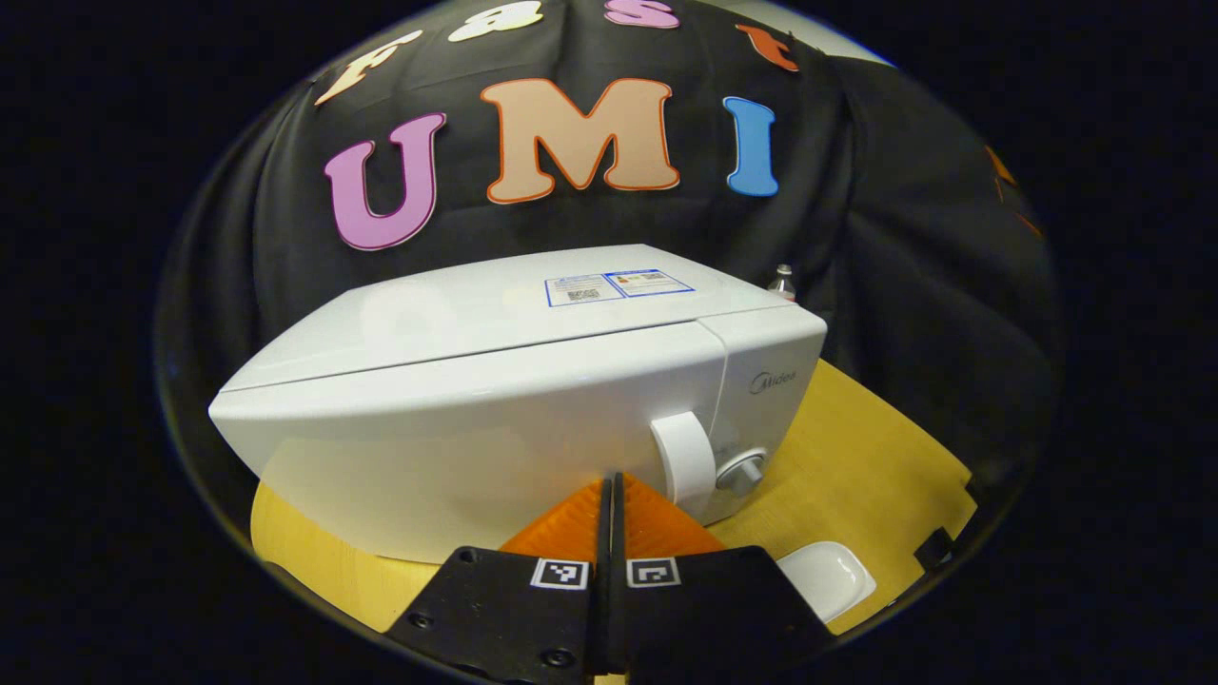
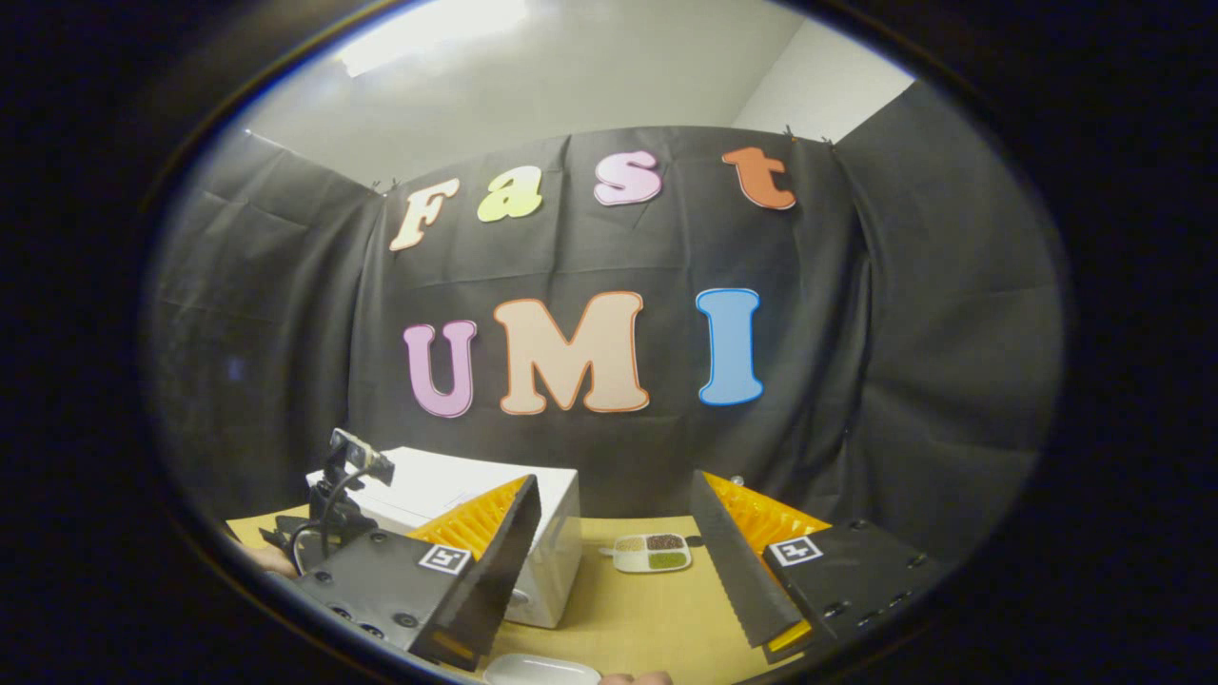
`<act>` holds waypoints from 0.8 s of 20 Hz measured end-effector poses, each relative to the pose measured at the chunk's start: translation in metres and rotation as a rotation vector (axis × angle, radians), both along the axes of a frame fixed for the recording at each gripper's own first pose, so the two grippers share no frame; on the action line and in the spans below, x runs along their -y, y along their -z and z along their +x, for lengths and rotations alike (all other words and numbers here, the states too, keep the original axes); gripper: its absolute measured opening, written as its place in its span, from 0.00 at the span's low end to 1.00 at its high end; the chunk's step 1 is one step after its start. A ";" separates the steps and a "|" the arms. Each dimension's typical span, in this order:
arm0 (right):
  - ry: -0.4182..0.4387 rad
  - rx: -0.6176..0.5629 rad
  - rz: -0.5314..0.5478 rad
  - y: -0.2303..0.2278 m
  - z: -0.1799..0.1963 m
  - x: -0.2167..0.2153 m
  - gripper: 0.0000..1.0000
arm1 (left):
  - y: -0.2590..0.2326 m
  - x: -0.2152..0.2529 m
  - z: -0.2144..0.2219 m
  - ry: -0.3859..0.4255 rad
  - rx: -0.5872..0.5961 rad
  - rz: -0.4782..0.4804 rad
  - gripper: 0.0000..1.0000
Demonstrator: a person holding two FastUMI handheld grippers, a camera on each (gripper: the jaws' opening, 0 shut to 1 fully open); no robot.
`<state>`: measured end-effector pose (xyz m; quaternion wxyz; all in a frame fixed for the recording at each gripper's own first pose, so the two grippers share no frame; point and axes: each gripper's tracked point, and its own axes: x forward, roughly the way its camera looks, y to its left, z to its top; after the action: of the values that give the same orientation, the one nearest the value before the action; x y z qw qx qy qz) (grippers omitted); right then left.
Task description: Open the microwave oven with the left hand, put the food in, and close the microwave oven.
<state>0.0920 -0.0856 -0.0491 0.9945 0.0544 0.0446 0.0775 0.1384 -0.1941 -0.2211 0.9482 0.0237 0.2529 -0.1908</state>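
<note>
Microwave (image 1: pixel 514 400) door apparently shut; left tool (image 1: pixel 614 495) closed.

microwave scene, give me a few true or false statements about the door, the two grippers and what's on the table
1. The microwave door is shut. True.
2. The left gripper has its fingers spread wide apart. False: they are closed together with nothing between them, right in front of the microwave door near the handle.
3. The right gripper is open and holds nothing. True.
4. A divided dish with food sits on the table to the right of the microwave in the right gripper view. True.
5. The divided dish is already inside the microwave. False: it is out on the table.
6. The knob sits to the left of the handle. False: it is to the handle's right.
</note>
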 end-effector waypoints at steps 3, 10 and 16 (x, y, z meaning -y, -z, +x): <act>0.009 -0.011 -0.012 0.005 0.001 0.001 0.89 | 0.001 0.000 -0.001 0.012 -0.006 -0.019 0.00; 0.025 -0.030 -0.021 0.008 0.015 -0.004 0.97 | -0.072 -0.009 -0.006 -0.025 0.095 -0.129 0.00; 0.016 -0.021 -0.052 0.002 0.032 -0.015 0.97 | -0.213 -0.039 0.003 -0.058 0.328 -0.255 0.02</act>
<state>0.1243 -0.0706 -0.0506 0.9957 0.0298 0.0564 0.0676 0.1418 -0.1547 -0.0081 0.9771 -0.0731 0.0696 -0.1875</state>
